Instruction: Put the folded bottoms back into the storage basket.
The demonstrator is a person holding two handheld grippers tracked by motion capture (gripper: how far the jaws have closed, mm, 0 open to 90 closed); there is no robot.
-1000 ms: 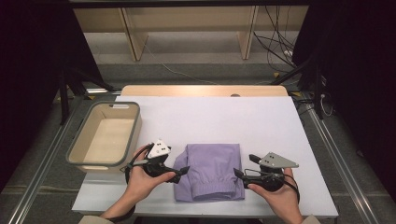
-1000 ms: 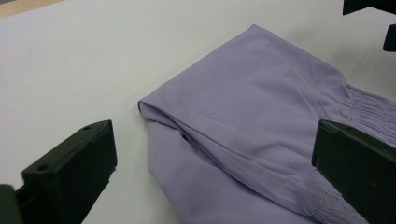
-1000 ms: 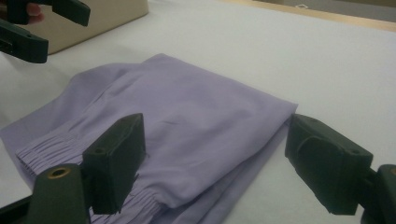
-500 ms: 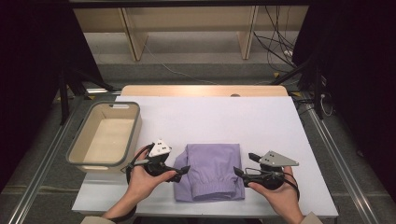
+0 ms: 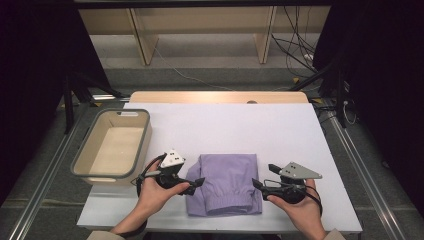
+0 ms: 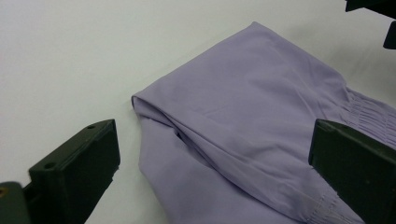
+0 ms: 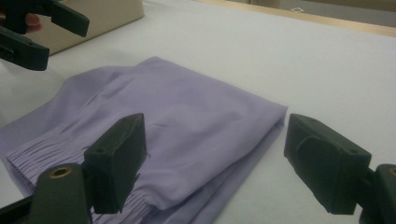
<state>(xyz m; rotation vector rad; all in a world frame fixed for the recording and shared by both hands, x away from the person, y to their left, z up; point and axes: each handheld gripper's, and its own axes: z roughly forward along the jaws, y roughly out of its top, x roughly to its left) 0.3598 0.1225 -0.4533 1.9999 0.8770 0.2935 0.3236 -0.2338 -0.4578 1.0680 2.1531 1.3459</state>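
Flanking the folded purple garment [image 5: 225, 184] as before, left tongs [image 5: 198, 183] and right tongs [image 5: 256, 184] remain spread wide.

1. We see a white table [image 5: 235, 125] with a pale wooden strip [image 5: 215, 97] along its twelve o'clock edge.
2. We find a folded purple garment [image 5: 226, 182] lying flat on the tabletop toward six o'clock, its gathered elastic band at the near edge.
3. We note a beige bin with a grey rim [image 5: 146, 145] resting on the table at nine o'clock, well apart from the garment.
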